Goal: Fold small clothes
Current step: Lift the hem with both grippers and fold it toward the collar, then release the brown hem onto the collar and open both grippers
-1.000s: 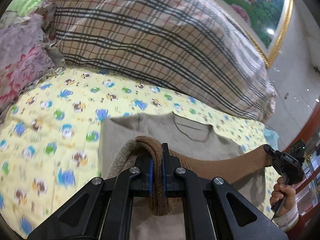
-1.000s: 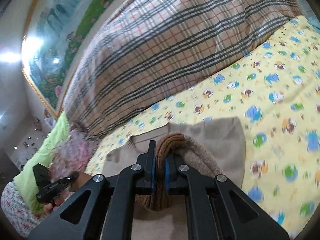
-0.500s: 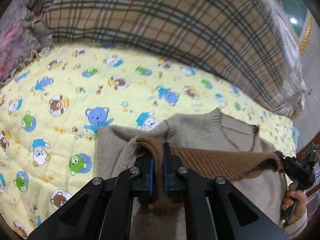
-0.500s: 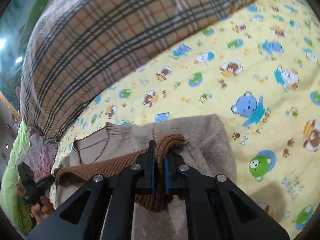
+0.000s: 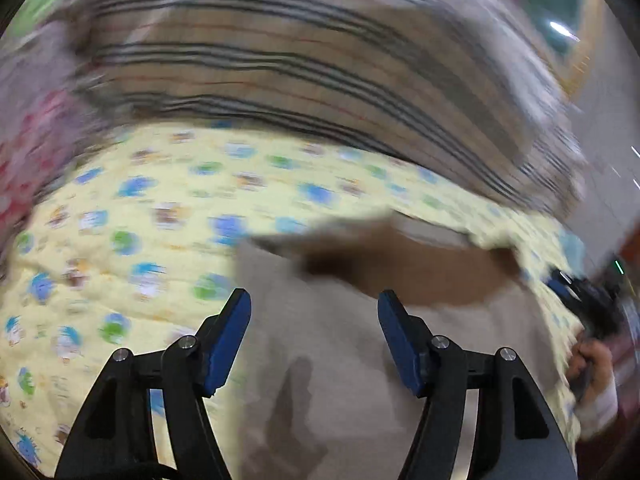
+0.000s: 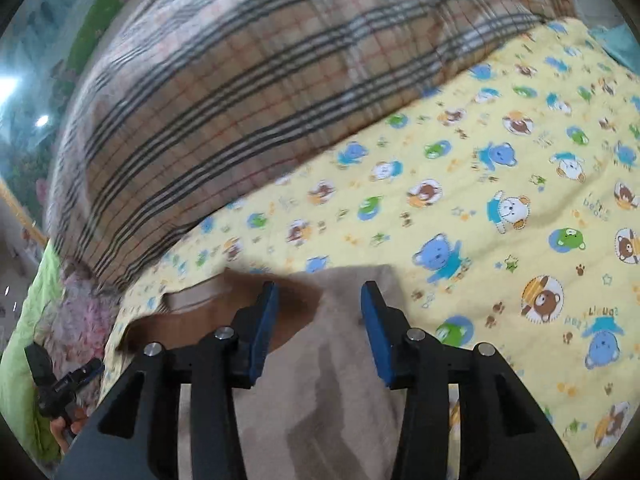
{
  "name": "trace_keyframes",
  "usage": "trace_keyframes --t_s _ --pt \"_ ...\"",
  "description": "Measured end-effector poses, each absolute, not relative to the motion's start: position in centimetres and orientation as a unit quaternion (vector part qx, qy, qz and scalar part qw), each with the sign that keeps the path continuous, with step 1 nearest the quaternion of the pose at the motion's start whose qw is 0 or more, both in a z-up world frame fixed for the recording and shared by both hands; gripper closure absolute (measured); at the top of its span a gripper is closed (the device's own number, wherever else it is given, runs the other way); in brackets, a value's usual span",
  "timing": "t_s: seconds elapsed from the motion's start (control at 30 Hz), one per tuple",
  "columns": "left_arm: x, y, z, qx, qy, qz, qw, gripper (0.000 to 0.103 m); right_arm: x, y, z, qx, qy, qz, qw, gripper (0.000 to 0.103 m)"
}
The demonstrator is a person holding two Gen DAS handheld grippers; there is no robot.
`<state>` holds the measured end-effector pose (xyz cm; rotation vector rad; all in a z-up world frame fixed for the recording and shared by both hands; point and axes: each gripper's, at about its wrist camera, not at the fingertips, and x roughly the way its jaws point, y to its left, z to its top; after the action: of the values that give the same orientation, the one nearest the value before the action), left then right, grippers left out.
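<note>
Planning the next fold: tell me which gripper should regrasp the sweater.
Right, tentatively: right gripper is open directly above the sweater edge in sharp view; left gripper, also open, is motion-blurred.

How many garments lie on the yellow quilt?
1: a beige sweater with a brown hem, on the quilt under both open hand-held grippers, left and right. Others may be hidden.

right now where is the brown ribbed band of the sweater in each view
Left wrist: brown band lies across the beige sweater, beyond the open left gripper, centre-right.
Right wrist: brown band sits lower left, beyond the open right gripper.
Shared landmark: plaid bedding along the top of the yellow bear-print quilt.
</note>
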<state>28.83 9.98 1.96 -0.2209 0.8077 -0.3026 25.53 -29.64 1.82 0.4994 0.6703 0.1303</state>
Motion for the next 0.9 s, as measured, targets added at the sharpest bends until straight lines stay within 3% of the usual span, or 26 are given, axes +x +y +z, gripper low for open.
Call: trace_keyframes --t_s 0.23,0.37,0.5,0.53,0.6,0.67,0.7,0.77,0.9 --pt "26.1 -2.2 -0.2 -0.004 0.432 -0.306 0.849 0.037 23.1 -16.3 0.3 0.089 0.399 0.301 0.862 0.057" --pt "28.5 -5.3 -2.6 0.046 0.455 -0.291 0.84 0.037 25.4 -13.0 -1.6 0.025 0.437 0.313 0.843 0.057" --pt "32.9 -3.1 -3.6 -0.002 0.46 -0.281 0.842 0.051 30.6 -15.8 -2.9 0.057 0.45 0.252 0.855 0.063" --pt "33.9 -2.0 -3.4 -0.02 0.455 -0.272 0.848 0.053 31.8 -17.2 -3.1 0.074 0.446 0.23 0.862 0.068" --pt "35.4 0.1 -3.1 -0.04 0.447 -0.24 0.86 0.052 33.0 -19.5 -3.2 0.112 0.436 0.192 0.872 0.076" --pt "36.9 2.9 -2.9 -0.059 0.436 -0.191 0.878 0.056 33.3 -21.7 -3.0 0.139 0.42 0.142 0.885 0.077" --pt "37.5 4.5 -3.0 -0.088 0.435 -0.189 0.876 0.061 33.4 -22.9 -3.1 0.152 0.412 0.114 0.891 0.077" --pt "38.2 7.2 -3.4 -0.148 0.44 -0.182 0.867 0.083 32.9 -25.6 -3.2 0.212 0.389 0.099 0.891 0.078" --pt "36.7 9.6 -3.2 -0.176 0.419 -0.153 0.877 0.083 30.6 -27.5 -2.1 0.234 0.35 0.041 0.906 0.077"
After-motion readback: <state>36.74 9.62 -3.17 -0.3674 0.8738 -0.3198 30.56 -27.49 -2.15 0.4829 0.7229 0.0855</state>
